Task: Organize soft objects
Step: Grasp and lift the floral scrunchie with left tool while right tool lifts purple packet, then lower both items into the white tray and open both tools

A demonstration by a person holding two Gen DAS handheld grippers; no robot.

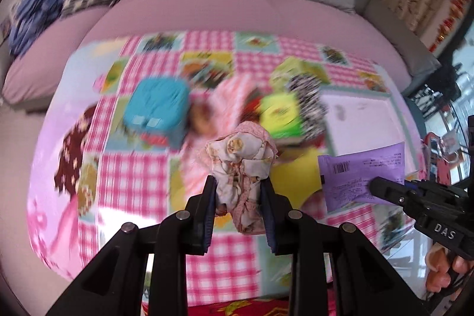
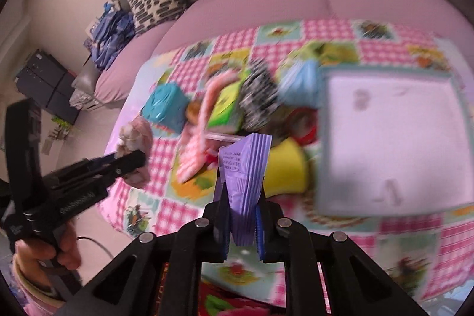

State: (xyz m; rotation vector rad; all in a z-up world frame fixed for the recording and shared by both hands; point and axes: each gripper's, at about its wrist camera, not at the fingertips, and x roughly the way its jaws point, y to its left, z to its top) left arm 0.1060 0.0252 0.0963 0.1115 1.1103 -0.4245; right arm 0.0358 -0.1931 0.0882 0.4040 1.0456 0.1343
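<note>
My left gripper [image 1: 238, 182] is shut on a crumpled floral cloth [image 1: 241, 159] and holds it above the checked play mat [image 1: 130, 176]. It also shows in the right wrist view [image 2: 134, 135]. My right gripper [image 2: 241, 182] is shut on a purple packet [image 2: 246, 168], which shows in the left wrist view [image 1: 361, 176] at the right. A pile of soft things lies on the mat: a teal block [image 1: 158, 105], a green cloth book [image 1: 280, 111], a black-and-white cloth [image 1: 306, 99], a pink checked cloth [image 2: 198, 138].
A shallow white tray [image 2: 394, 138] lies on the mat at the right. A yellow item [image 2: 284, 168] sits beside it. A grey sofa with a pink cover [image 1: 192, 5] and cushions stands behind. A blue cloth heap [image 1: 32, 14] lies at the sofa's left end.
</note>
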